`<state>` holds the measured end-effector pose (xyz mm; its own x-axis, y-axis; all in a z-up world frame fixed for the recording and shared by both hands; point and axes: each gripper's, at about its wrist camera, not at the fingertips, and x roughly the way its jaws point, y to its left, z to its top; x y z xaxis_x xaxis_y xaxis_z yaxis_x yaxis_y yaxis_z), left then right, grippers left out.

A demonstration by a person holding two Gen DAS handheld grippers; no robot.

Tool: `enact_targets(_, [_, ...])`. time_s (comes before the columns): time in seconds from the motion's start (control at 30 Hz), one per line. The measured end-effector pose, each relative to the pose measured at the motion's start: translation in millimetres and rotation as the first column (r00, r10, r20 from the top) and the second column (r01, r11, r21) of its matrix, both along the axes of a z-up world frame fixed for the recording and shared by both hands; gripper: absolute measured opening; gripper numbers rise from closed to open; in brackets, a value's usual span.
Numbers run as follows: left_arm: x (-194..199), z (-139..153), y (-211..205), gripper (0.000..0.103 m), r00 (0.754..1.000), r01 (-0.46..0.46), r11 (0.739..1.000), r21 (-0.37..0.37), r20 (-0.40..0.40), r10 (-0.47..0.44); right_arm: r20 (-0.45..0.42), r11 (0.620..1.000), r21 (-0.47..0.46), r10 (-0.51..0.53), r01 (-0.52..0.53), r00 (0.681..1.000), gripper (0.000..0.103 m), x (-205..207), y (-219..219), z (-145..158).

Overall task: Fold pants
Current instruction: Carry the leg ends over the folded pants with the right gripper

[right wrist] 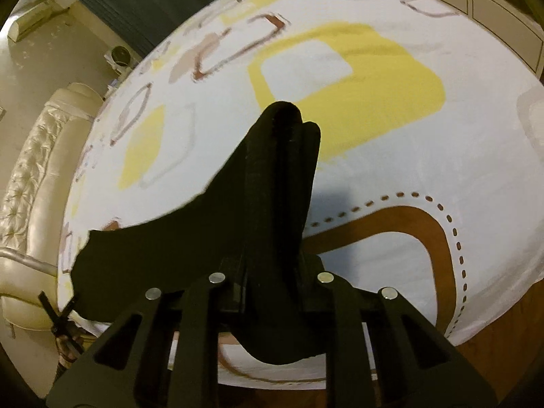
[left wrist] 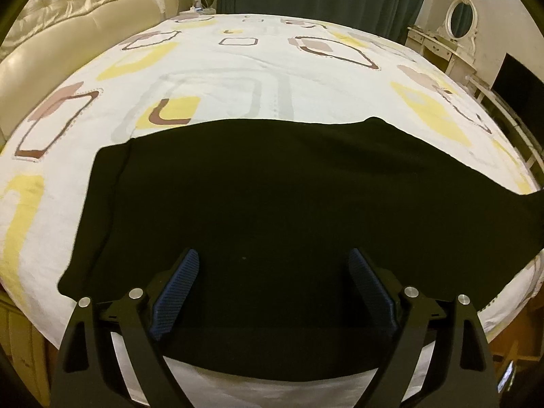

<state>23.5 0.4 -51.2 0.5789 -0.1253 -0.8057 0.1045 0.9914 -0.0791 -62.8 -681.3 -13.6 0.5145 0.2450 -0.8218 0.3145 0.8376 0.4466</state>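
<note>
Pants (left wrist: 272,187) black, flat on the bed (left wrist: 238,68), lengthwise left to right. Left gripper (left wrist: 272,272) spread wide above the near edge, empty. Right gripper (right wrist: 292,125) clamped on a bunched, raised end, best placed to carry it over.

text: none legible | labels: none | views blurred, small print possibly missed

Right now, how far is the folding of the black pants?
Done: the pants lie spread on the patterned bed sheet. In hand: the right tongs are shut on one end of the fabric, lifted off the sheet; the left tongs are open above the cloth, gripping nothing. Left: no finished fold shows yet.
</note>
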Motion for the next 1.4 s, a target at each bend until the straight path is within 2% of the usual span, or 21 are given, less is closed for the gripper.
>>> enact_targets(0.27, [1,-3,3,0.089,1.000,-0.006,1.000,-0.030,-0.024,0.005,0.055,0.999,-0.026,0.037,-0.036,0.998,0.018,5,40,49])
enact_targets(0.33, [0,-5,2,0.089,1.000,0.001,1.000,-0.018,-0.019,-0.002,0.065,0.998,-0.032,0.050,-0.048,0.997,0.018,9,54,59])
enact_targets(0.43, [-3,-6,0,0.089,1.000,0.015,1.000,0.001,-0.012,-0.015,0.083,0.997,-0.053,0.066,-0.062,0.994,0.018,13,75,72])
enact_targets(0.83, [-2,-7,1,0.089,1.000,0.015,1.000,-0.009,-0.011,-0.015,0.169,0.984,-0.105,0.162,-0.145,0.972,0.018,23,168,112])
enact_targets(1.03, [-3,-9,-1,0.089,1.000,0.019,1.000,0.000,-0.007,-0.019,0.167,0.972,-0.143,0.209,-0.186,0.963,0.018,33,217,113])
enact_targets(1.4, [-3,-8,-1,0.089,1.000,0.020,1.000,0.003,-0.003,-0.020,0.120,0.961,-0.165,0.242,-0.221,0.963,0.018,50,294,79])
